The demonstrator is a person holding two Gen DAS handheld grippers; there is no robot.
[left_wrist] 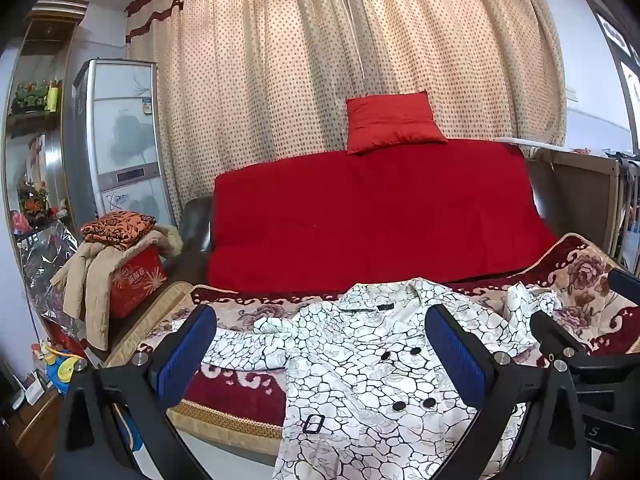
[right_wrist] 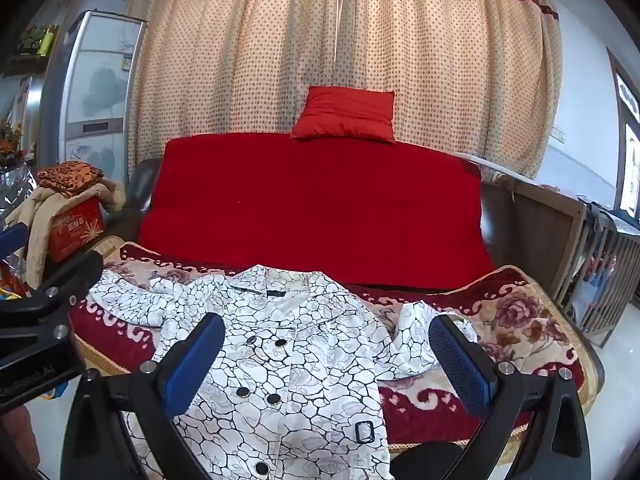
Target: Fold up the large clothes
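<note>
A red cushion (left_wrist: pixel 394 122) tops the red-covered sofa (left_wrist: pixel 376 216) before dotted curtains (left_wrist: pixel 340 48); a fridge (left_wrist: pixel 116 136) stands left.

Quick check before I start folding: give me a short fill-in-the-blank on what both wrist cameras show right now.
1. The coat lies spread on the floral blanket with its buttons facing ____.
2. Both the left tongs and right tongs are ____, holding nothing.
3. The cushion on top of the sofa back is ____ in colour.
4. The folded orange cloth rests on a beige jacket draped over a red ____.

Missing words: up; open; red; box
</note>
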